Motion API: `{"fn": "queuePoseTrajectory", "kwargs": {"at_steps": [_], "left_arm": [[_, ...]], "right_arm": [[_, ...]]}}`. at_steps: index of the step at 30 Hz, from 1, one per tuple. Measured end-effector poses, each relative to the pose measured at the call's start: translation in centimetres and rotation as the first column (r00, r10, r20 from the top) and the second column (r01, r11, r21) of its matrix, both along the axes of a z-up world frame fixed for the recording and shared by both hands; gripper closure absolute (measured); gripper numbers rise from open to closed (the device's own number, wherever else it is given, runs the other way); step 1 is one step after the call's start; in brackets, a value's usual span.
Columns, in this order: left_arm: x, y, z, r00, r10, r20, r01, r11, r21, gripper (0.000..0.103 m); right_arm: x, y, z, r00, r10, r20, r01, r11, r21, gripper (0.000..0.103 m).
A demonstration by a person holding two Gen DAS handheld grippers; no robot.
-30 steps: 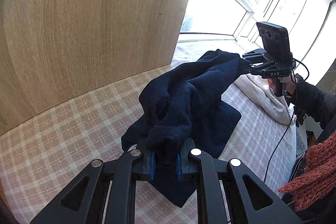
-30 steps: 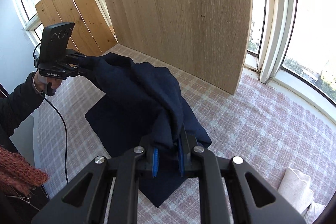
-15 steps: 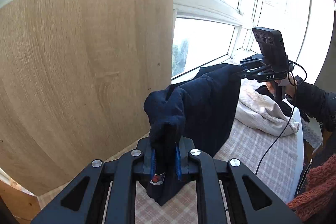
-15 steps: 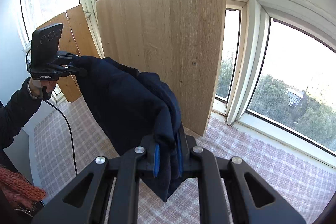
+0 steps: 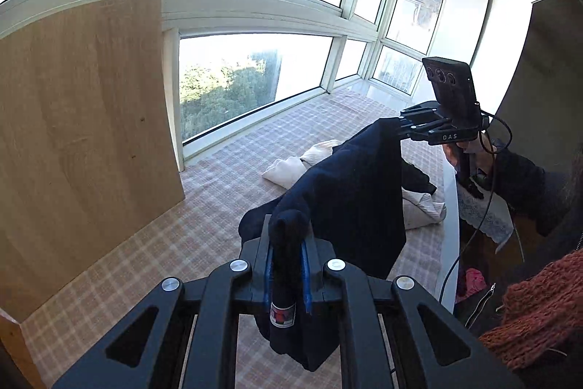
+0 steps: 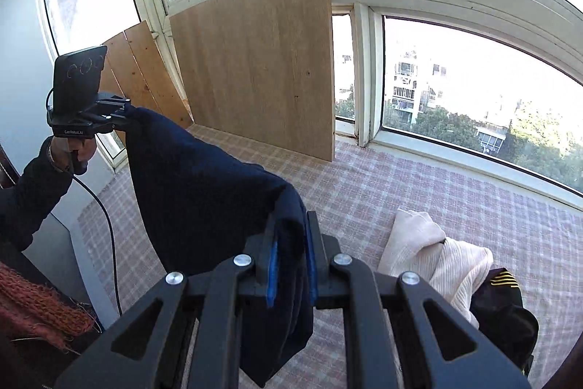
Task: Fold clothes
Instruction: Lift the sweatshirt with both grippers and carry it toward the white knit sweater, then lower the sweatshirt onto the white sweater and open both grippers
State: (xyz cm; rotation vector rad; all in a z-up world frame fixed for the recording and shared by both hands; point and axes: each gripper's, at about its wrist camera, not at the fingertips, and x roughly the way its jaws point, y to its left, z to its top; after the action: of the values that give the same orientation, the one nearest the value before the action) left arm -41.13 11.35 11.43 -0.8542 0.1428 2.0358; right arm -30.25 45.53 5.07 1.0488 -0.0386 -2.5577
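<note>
A dark navy garment (image 5: 349, 192) hangs in the air, stretched between both grippers above the pink checked cover (image 5: 226, 177). My left gripper (image 5: 288, 265) is shut on one corner of it, a small label showing below the pads. My right gripper (image 6: 291, 254) is shut on the other corner. The navy garment (image 6: 204, 192) sags between them. The right gripper also shows in the left wrist view (image 5: 408, 126), and the left gripper in the right wrist view (image 6: 124, 115).
A cream ribbed garment (image 6: 437, 257) and a black garment (image 6: 499, 312) lie on the checked cover (image 6: 419, 185) at the right. A tall wooden board (image 5: 73, 119) leans against the window. The surface's front edge (image 5: 450, 225) is at the right.
Both grippers have lifted the navy garment off the surface and raised it high. It now hangs free and more spread out between them.
</note>
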Motion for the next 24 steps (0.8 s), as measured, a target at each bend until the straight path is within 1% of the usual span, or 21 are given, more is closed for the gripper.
{"fn": "queuePoseTrajectory", "kwargs": {"at_steps": [3,4,5,6,9,11,12,13,14,16,19,20,22,24], "left_arm": [[1.0,3.6,-0.2,1.000,-0.028,0.007,0.028,1.000,-0.001,0.093],[1.3,4.4,-0.2,1.000,-0.025,0.002,0.025,1.000,-0.001,0.093],[1.6,5.1,-0.4,1.000,-0.022,-0.002,0.022,1.000,0.003,0.093],[1.7,5.6,-0.6,1.000,-0.016,0.001,0.016,1.000,0.011,0.093],[1.2,6.2,-1.6,0.999,0.028,0.016,-0.029,0.999,0.023,0.094],[0.3,6.1,-2.7,0.998,0.054,0.043,-0.054,0.998,0.020,0.094],[-0.1,5.9,-3.4,0.996,0.079,0.051,-0.080,0.997,0.013,0.094],[-0.5,5.8,-4.1,0.993,0.095,0.069,-0.096,0.995,0.012,0.094],[-1.0,5.8,-5.0,0.991,0.091,0.101,-0.093,0.996,0.012,0.094],[-2.7,6.1,-7.4,0.981,0.088,0.174,-0.086,0.996,-0.023,0.095],[-6.3,7.8,-11.5,0.958,0.086,0.274,-0.065,0.994,-0.084,0.095],[-6.7,8.2,-12.1,0.955,0.082,0.285,-0.059,0.995,-0.086,0.097],[-6.8,9.0,-12.8,0.954,0.057,0.294,-0.037,0.997,-0.073,0.096],[-7.0,9.9,-13.5,0.953,0.033,0.302,-0.015,0.998,-0.059,0.097]], "right_arm": [[2.1,2.6,-0.6,1.000,-0.015,0.025,0.016,0.999,-0.042,0.091],[2.8,2.9,-1.0,1.000,-0.015,0.021,0.016,0.999,-0.042,0.092],[3.3,3.3,-1.1,1.000,-0.010,0.017,0.011,0.999,-0.042,0.097],[3.6,3.9,-1.1,1.000,-0.003,0.015,0.004,0.999,-0.048,0.097],[3.2,4.7,-0.7,1.000,0.018,-0.010,-0.019,0.999,-0.039,0.097],[2.1,4.9,-0.9,0.999,0.039,0.007,-0.039,0.999,-0.032,0.097],[1.5,4.6,-1.2,0.998,0.054,0.018,-0.054,0.999,-0.009,0.097],[1.3,4.3,-1.8,0.998,0.062,0.019,-0.063,0.997,0.037,0.097],[0.8,4.1,-2.7,0.997,0.059,0.048,-0.062,0.996,0.064,0.097],[-0.9,4.5,-5.3,0.989,0.039,0.144,-0.044,0.999,0.033,0.097],[-3.0,5.3,-9.5,0.968,-0.021,0.249,0.013,0.999,0.034,0.097],[-3.0,5.3,-10.4,0.966,-0.027,0.257,0.022,0.999,0.024,0.097],[-2.7,5.4,-11.4,0.964,-0.034,0.264,0.033,0.999,0.010,0.097],[-1.4,5.5,-10.9,0.972,-0.020,0.232,0.018,1.000,0.009,0.097]]}}
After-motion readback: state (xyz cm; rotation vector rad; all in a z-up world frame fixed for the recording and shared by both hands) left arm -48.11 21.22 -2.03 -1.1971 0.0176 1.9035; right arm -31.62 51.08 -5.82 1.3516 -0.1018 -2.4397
